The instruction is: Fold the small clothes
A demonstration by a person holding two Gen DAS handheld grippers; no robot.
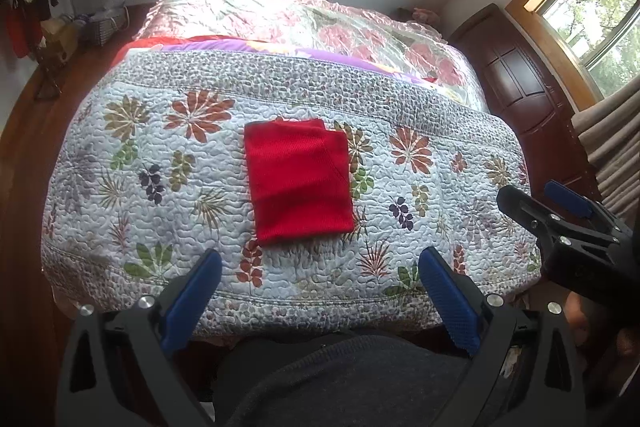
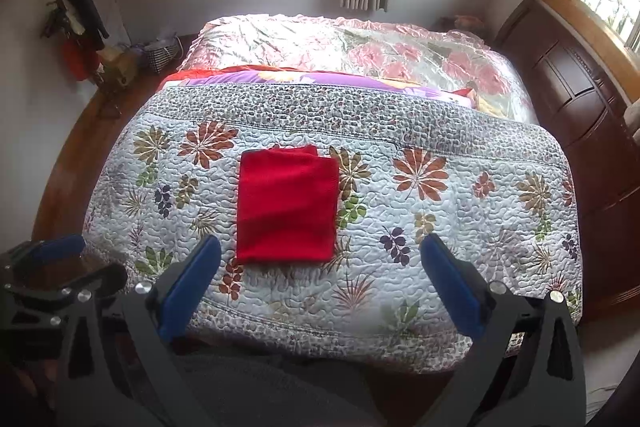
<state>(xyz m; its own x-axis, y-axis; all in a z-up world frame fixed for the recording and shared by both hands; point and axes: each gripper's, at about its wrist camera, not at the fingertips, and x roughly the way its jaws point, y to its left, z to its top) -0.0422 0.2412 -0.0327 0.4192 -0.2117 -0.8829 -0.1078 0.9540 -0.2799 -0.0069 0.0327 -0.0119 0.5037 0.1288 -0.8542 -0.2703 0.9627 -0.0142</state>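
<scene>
Item: red knit garment [image 1: 299, 183], folded to a compact rectangle with a narrower layer showing along its far edge, lying flat on the floral quilted bedspread [image 1: 440, 163] just ahead of both tools and touched by neither. Left gripper [image 1: 320, 269] and right gripper [image 2: 320, 255]: blue-padded jaws spread wide, empty, held above the near edge of the bed, side by side. Risk, as judged: the fold looks finished, so a further pinch on one layer could drag the stack open, since soft knit slides over quilting.
</scene>
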